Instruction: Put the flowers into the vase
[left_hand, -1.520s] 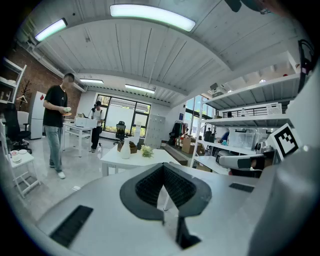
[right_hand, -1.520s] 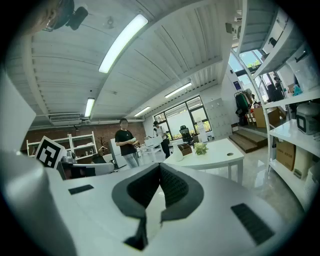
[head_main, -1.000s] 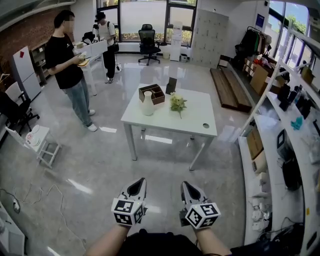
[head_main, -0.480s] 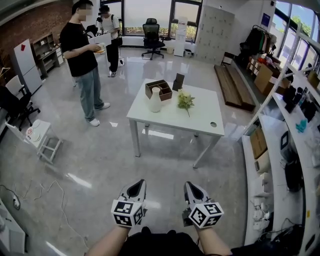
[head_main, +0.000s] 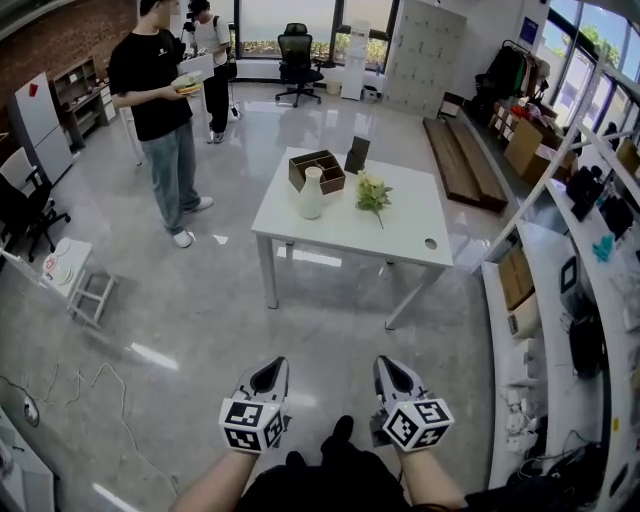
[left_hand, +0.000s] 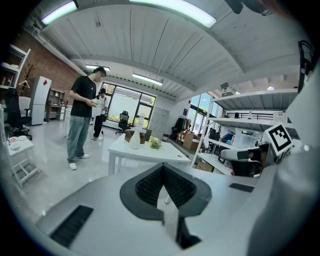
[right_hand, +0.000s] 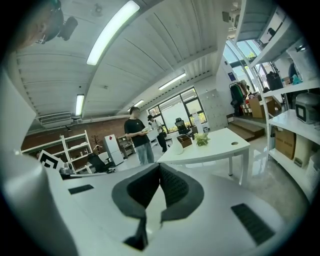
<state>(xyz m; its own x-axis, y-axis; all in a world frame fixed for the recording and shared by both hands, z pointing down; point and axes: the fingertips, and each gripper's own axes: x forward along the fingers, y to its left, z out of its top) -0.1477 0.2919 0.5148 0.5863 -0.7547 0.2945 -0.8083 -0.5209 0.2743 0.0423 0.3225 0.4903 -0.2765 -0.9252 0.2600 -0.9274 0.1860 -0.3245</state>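
Left gripper (head_main: 274, 364), right gripper (head_main: 384, 362): jaws clenched, empty, carried low for approach. Pale green flower bunch (head_main: 372, 192): well ahead of jaws, beside white ceramic vase (head_main: 311, 193) on white table (head_main: 340, 238), awaiting pickup

A white table (head_main: 400, 225) stands far ahead, with a wooden box (head_main: 322, 172) at its far left corner. A person (head_main: 160, 100) stands to its left.

Vase (head_main: 311, 193): white, narrow neck over a rounded body. Stands upright on the white table (head_main: 400, 235), toward its far left corner, just in front of a brown box (head_main: 318, 168).

Flowers (head_main: 372, 190): small bunch, pale yellow-green heads, one thin stem trailing toward the table's near edge. Lies flat on the tabletop, right of the vase and apart from it.
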